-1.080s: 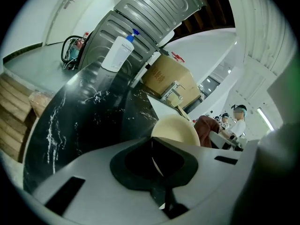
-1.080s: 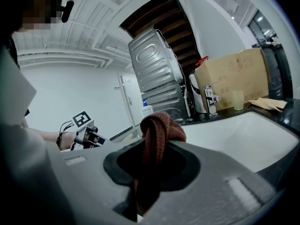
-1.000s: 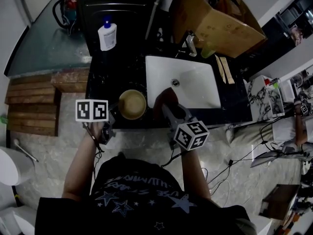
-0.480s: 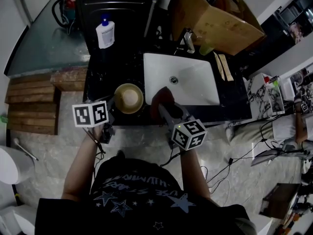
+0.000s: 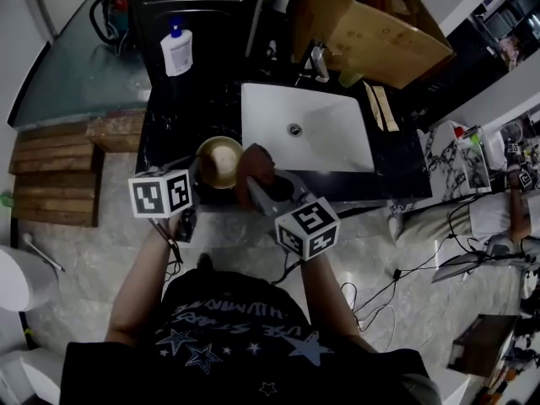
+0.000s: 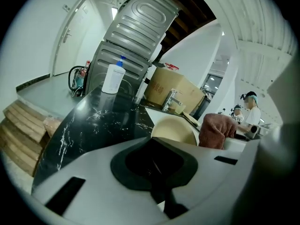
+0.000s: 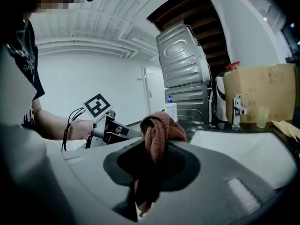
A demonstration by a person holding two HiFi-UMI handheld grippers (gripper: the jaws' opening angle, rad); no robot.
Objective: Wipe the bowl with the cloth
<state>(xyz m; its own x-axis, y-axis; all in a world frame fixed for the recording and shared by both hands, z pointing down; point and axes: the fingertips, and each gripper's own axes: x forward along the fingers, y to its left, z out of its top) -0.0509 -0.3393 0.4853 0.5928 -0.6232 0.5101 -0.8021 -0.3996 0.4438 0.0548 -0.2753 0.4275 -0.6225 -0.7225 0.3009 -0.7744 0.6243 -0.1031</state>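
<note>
We observe a black marble counter [image 5: 173,133] carrying a white rectangular sink [image 5: 329,142], which serves as our reference. A faucet [image 5: 319,62] stands at the sink's far edge, with a cardboard box [image 5: 371,24] behind it. A white bottle [image 5: 176,51] with a blue pump stands on the counter, well apart from the sink on its left and towards the back. Wooden planks [image 5: 55,175] lie further left, beyond the counter's end.

The bowl [image 5: 219,160], cream inside, sits on the counter just beside the sink's left edge, near the front corner. The left gripper [image 5: 194,178] meets it on the side away from the sink. In the left gripper view its jaws are drawn together and the bowl's near rim runs down into them, so we record the rim as pinched.

The right gripper [image 5: 257,184] reaches in at the sink's front left corner. The right gripper view shows its jaws clamped on a reddish-brown cloth [image 5: 256,160], which bunches up above them in a knot-like fold. The cloth stands between the bowl and the sink, at the bowl's sink-side rim. We cannot confirm that cloth and bowl touch.
</note>
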